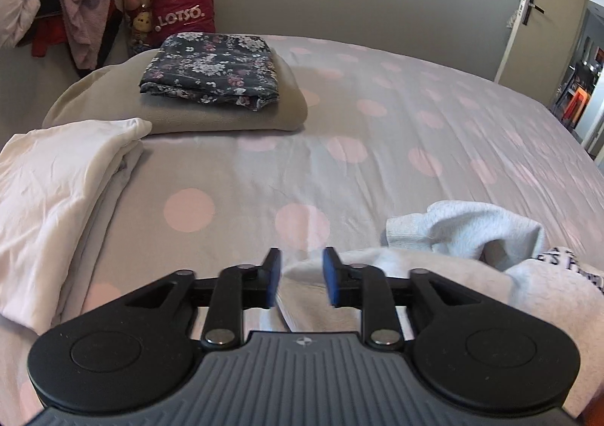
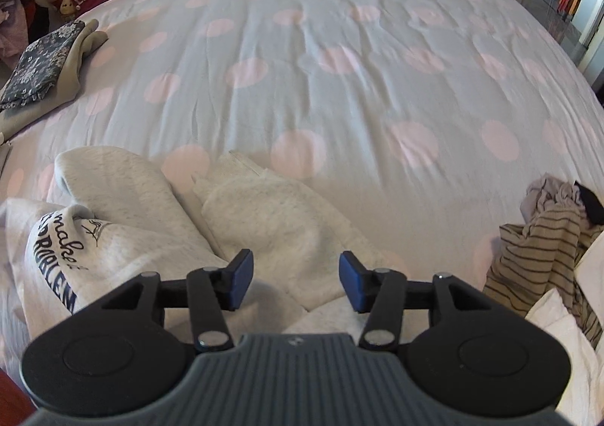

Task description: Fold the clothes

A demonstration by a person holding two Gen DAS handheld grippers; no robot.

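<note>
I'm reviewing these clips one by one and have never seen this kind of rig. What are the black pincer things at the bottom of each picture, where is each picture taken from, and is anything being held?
There is no robot here: a person holds a two-finger gripper in each hand, and a wide-angle camera on each one looks forward along its fingers. One picture is from the left gripper, the other from the right gripper. The blue parts are the pads.

Both look down at a bed with a pink-dotted cover. In front lies a crumpled grey sweatshirt with dark lettering, not yet folded. Further back, a floral folded piece sits on a beige folded piece, with a white folded garment beside them. A striped garment lies in a heap at the right.

Both grippers stand open above the sweatshirt; nothing is held.
</note>
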